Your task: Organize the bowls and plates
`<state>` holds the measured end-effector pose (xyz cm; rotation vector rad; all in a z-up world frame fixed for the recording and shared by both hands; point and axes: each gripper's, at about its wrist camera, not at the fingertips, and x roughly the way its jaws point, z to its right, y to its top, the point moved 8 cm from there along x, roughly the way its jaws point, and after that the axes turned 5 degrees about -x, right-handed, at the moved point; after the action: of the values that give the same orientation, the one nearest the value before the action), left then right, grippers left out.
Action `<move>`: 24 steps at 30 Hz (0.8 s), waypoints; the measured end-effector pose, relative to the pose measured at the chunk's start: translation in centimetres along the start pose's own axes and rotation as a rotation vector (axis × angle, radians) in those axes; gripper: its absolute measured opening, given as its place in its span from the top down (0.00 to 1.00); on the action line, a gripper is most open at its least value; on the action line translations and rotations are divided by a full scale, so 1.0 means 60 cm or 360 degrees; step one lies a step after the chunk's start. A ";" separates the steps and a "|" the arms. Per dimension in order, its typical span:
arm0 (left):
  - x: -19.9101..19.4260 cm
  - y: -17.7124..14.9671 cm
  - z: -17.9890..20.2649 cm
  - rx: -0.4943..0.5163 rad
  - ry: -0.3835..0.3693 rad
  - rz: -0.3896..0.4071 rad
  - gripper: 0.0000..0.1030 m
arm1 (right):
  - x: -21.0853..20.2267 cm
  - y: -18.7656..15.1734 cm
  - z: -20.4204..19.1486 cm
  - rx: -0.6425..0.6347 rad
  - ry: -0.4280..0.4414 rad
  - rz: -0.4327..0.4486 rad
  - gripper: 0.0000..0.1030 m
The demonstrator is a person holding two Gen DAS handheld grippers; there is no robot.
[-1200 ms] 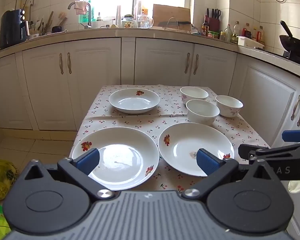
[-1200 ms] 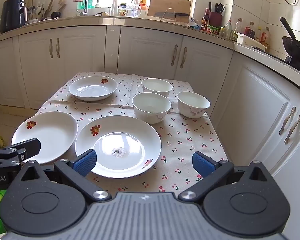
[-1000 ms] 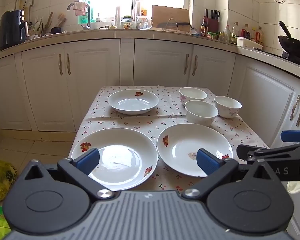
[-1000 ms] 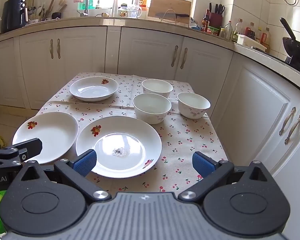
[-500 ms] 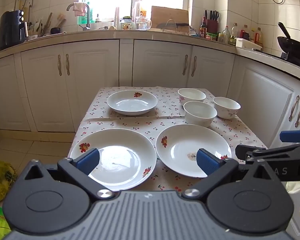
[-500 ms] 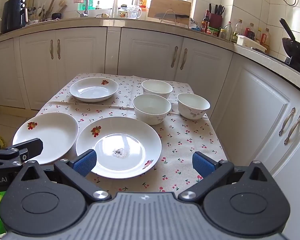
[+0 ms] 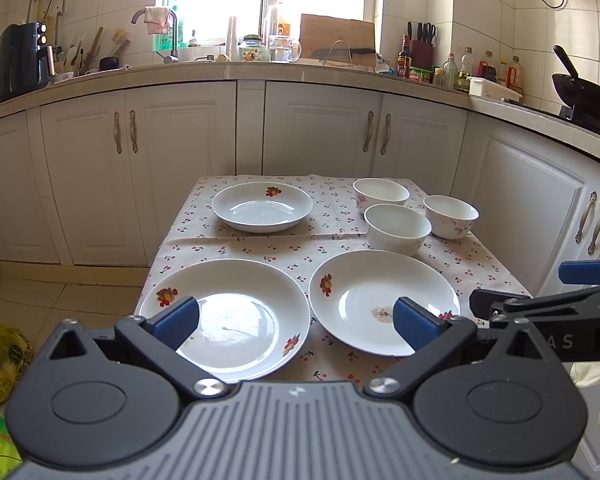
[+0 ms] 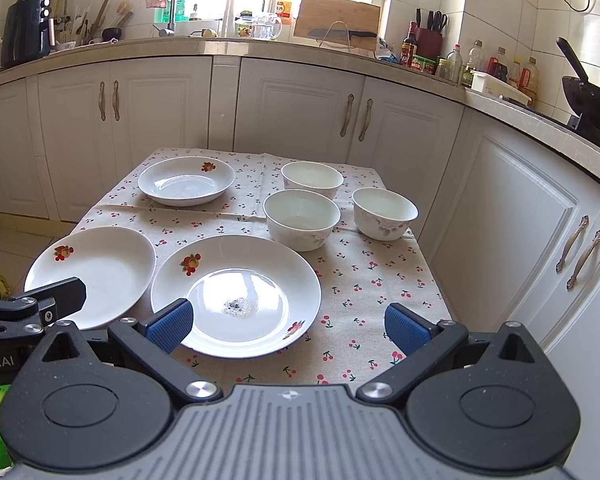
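White kitchen cabinets ring a small table (image 7: 496, 276) under a cherry-print cloth. Seen from the left wrist, two big plates sit at the near edge: one at 7 o'clock (image 7: 236, 312), one at 5 o'clock (image 7: 380, 300) with a dark smudge in its well. A smaller deep plate (image 7: 262, 206) lies at 11 o'clock, and three bowls (image 7: 396, 228) cluster at 1 o'clock, close together. All look like glazed china: stiff, heavy for the plates, slick and breakable. I'd pinch each by the rim, the bowls over the wall. Left gripper (image 7: 296, 320) and right gripper (image 8: 288, 326) both hover short of the table, jaws spread wide, holding nothing.
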<state>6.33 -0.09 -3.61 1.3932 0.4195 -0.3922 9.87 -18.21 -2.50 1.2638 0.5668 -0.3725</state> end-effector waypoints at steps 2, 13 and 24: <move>0.000 0.000 0.000 0.0000 0.0001 0.0000 0.01 | -0.001 0.001 0.000 0.0000 -0.0001 0.0001 0.00; -0.001 0.001 0.001 0.0000 0.0000 0.0002 0.01 | -0.001 0.000 -0.001 0.0000 -0.0001 0.0004 0.00; -0.001 0.002 0.002 0.0000 -0.0004 0.0003 0.01 | 0.003 -0.001 0.002 -0.0001 -0.0003 0.0007 0.00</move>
<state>6.34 -0.20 -3.48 1.3925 0.4160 -0.3924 9.98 -18.32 -2.63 1.2636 0.5625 -0.3697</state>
